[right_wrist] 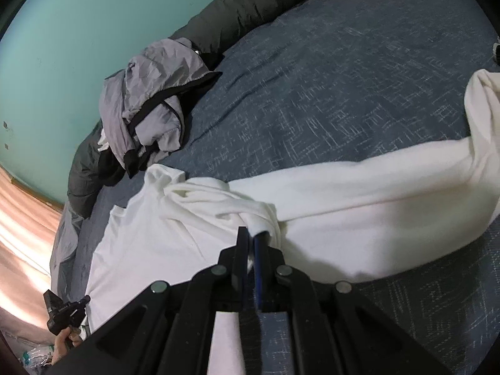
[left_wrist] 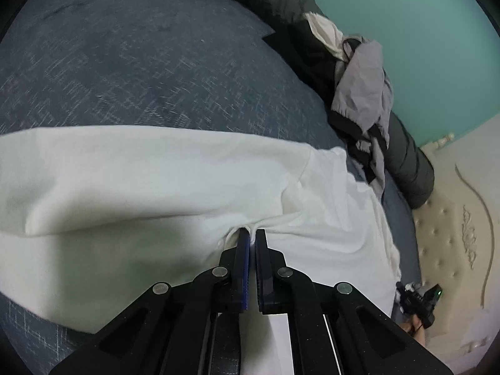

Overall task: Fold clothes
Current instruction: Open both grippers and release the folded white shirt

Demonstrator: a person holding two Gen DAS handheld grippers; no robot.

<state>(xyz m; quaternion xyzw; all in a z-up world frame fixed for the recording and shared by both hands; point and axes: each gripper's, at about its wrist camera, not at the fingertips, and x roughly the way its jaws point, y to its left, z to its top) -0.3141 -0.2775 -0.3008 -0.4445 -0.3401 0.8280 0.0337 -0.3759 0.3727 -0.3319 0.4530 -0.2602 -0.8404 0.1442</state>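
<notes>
On the blue bedspread, the white garment is lying spread across while the left gripper and right gripper are each pinching a bunched fold of it

Left wrist: rode the left gripper, looking steeply down along its fingers, close over the white garment on the bed.
Right wrist: sat on the right gripper, same downward tilt, equally close.
Shared: garment, bed, grey jacket, green wall.
</notes>
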